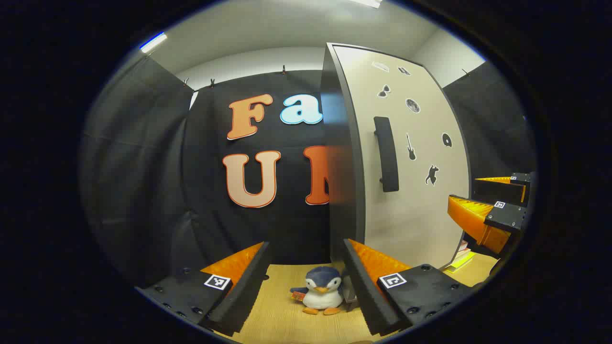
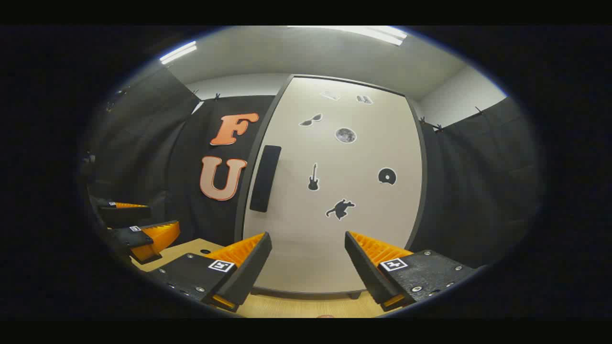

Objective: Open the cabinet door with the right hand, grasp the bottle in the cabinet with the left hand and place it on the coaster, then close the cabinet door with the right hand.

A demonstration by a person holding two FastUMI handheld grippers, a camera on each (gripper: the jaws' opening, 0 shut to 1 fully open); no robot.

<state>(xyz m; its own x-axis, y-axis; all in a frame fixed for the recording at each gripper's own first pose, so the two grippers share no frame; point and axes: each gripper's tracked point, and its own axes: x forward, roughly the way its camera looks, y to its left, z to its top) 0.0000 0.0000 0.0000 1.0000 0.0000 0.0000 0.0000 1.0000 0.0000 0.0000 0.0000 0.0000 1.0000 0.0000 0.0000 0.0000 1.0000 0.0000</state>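
Both the left gripper and the right gripper are held wide apart, nothing gripped. The cabinet door, handle untouched, is seen closed; the bottle is presumed hidden behind it, every step judged outstanding

The left gripper has its 2 fingers wide apart, w/ nothing between them. Past them a small toy penguin sits on the wooden table. Behind it stands the tall cabinet. Its pale door has a dark handle & little black stickers. The other gripper is at the right, near the door, fingers apart too. Some books lie just beside the cabinet's bottom corner.
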